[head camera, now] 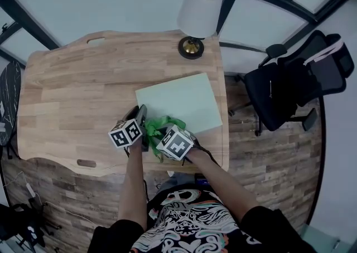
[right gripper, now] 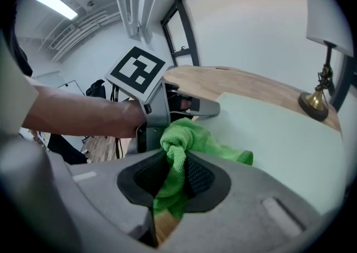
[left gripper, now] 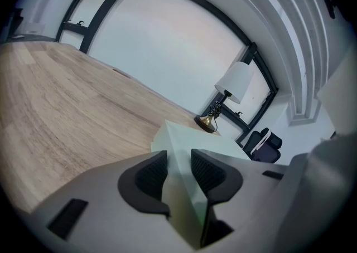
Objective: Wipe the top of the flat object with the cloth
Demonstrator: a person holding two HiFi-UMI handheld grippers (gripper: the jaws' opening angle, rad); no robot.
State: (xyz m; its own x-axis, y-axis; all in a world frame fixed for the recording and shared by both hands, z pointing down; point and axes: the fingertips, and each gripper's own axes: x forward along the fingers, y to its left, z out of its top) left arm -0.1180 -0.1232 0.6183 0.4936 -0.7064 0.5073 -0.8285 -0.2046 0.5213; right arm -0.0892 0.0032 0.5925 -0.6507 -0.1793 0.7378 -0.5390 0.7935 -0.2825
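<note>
Right gripper (right gripper: 177, 171) pinches the cloth (right gripper: 195, 140), which looks soft and light, by a bunched fold. Left gripper (left gripper: 179, 161) clamps the stiff-looking board (head camera: 181, 101) at its corner near the desk's (head camera: 72, 90) front edge.

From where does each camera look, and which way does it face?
Head view: on the person's head, facing down at the table; both forearms show.
Left gripper view: on the left gripper, facing past its own jaws, over the board to the lamp.
Right gripper view: on the right gripper, facing the cloth; the left forearm shows.
Both gripper views share board and lamp.
</note>
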